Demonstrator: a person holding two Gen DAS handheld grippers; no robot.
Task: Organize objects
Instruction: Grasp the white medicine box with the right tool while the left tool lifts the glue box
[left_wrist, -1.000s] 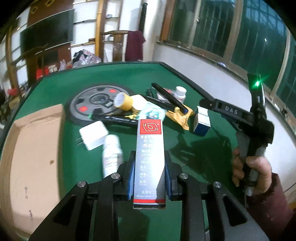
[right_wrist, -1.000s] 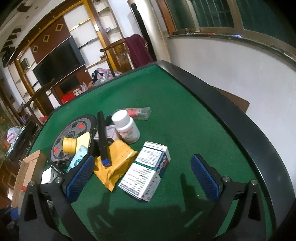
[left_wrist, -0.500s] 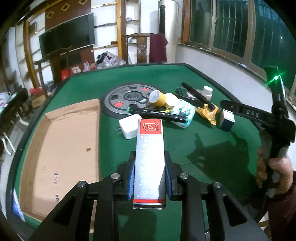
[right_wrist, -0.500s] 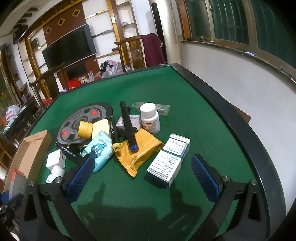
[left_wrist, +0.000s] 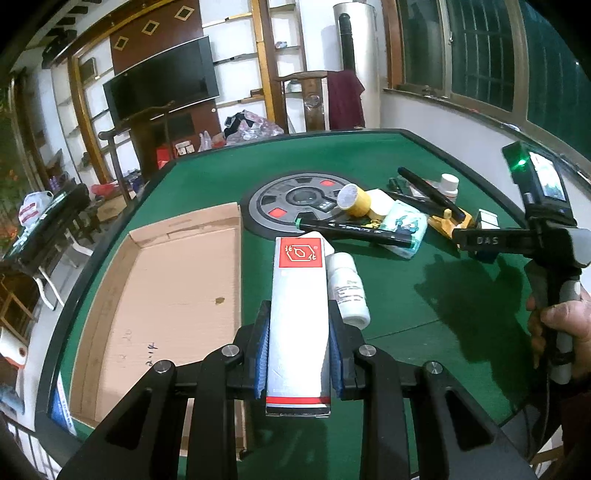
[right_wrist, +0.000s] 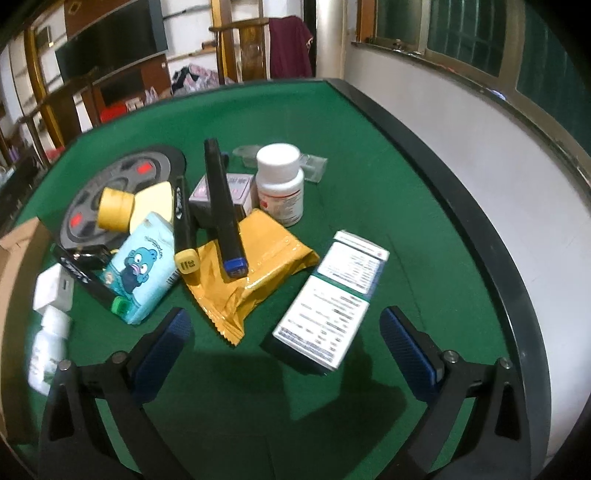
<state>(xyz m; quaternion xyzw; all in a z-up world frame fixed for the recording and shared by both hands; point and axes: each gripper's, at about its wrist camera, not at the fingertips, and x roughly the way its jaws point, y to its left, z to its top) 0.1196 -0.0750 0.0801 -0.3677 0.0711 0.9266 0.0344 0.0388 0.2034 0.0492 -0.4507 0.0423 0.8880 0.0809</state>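
My left gripper (left_wrist: 298, 350) is shut on a long white box with a red label (left_wrist: 299, 314) and holds it above the green table, just right of the open cardboard box (left_wrist: 166, 295). My right gripper (right_wrist: 291, 347) is open and empty, hovering over a white and green medicine box (right_wrist: 332, 299); it also shows in the left wrist view (left_wrist: 480, 242). The pile holds a yellow pouch (right_wrist: 251, 266), black markers (right_wrist: 221, 199), a white bottle (right_wrist: 280, 184), a blue cartoon pack (right_wrist: 147, 266) and a yellow tape roll (right_wrist: 114, 208).
A grey weight plate (left_wrist: 295, 199) lies at the table's middle. A small white bottle (left_wrist: 349, 291) lies beside my held box, and a white charger (right_wrist: 53, 288) is near it. The table's black rim (right_wrist: 480, 229) runs along the right, close to a wall.
My left gripper has swung left with the box, bringing the cardboard box into view. My right gripper has moved closer over the medicine box.
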